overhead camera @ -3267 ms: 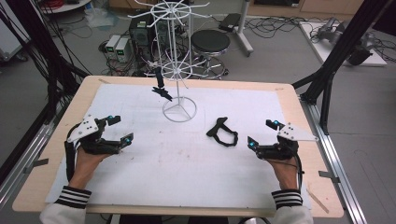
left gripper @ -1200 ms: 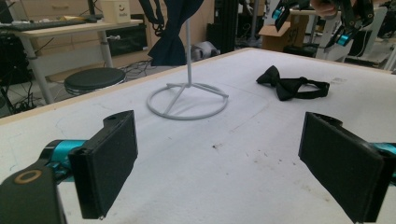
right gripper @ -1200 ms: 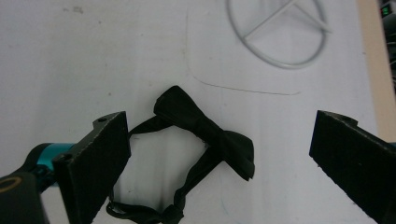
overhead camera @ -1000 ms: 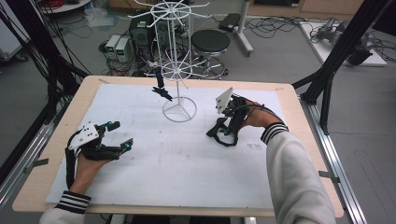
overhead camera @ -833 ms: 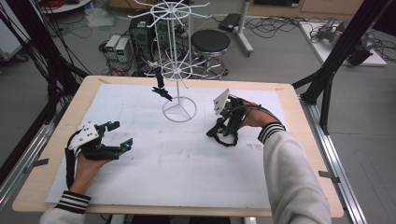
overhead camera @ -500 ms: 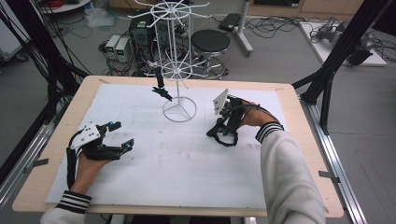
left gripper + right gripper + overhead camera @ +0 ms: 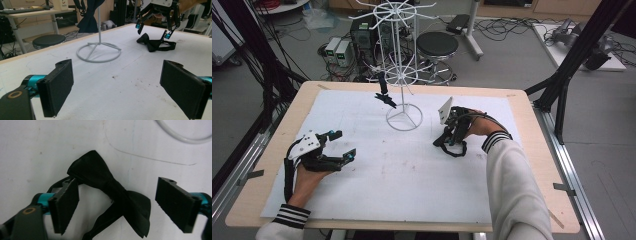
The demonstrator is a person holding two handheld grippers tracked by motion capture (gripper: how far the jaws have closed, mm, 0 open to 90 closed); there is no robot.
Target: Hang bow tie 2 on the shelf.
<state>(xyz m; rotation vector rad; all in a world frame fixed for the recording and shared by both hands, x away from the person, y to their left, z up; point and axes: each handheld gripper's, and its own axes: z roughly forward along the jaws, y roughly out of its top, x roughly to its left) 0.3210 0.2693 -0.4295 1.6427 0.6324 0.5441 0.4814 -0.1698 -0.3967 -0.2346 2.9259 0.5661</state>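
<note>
Right gripper [image 7: 451,131], in the high view, is lowered over the black fabric bow tie [image 7: 451,145] with its strap, which lies on the white-covered tabletop [image 7: 412,180] just right of the white wire display stand [image 7: 403,118]. Left gripper [image 7: 337,146] rests on the tabletop well to the left of the stand, jaws apart and holding nothing. A second dark bow tie [image 7: 384,96] hangs on the stand.

Left gripper view: both black jaw pads are spread wide with bare tabletop between them. Beyond the stand's ring base [image 7: 98,51], the black bow tie [image 7: 150,43] lies flat, the right gripper [image 7: 152,28] poised directly above it.

Right gripper view: the jaws stand wide apart, straddling the bow tie [image 7: 110,192]; neither pad grips it. One pad sits just beside the left wing, near the strap [image 7: 100,227].

Handling judgement: the bow tie appears light, soft and limp. It will likely fold and droop when lifted. The central knot is the firmest point; closing across it should hold both wings, whereas pinching a wing edge or the strap risks slippage or dangling.
</note>
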